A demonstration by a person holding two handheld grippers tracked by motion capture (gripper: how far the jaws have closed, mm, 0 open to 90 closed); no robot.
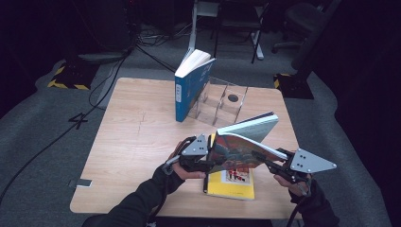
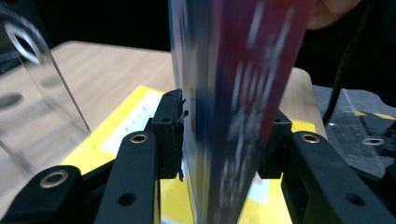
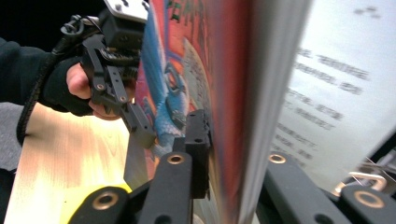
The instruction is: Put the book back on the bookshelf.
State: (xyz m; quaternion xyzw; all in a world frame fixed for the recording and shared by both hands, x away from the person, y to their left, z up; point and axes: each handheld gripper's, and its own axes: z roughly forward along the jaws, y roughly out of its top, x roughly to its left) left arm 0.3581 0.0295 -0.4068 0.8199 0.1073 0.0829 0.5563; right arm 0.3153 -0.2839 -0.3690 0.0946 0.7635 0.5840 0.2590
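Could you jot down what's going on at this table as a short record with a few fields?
Held thing: thick book with a colourful red-and-blue illustrated cover, raised off the table, tilted
Left gripper: fingers on either side of the book's near-left edge
Right gripper: fingers shut on the book's right edge
Underneath: flat yellow book lying on the light wooden table
Farther back: blue-covered book leaning in a clear acrylic divider rack
Rack state: other slots look empty

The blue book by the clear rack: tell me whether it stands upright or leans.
Leaning. The blue book stands on its bottom edge, its top tipped toward the clear rack and resting against it.
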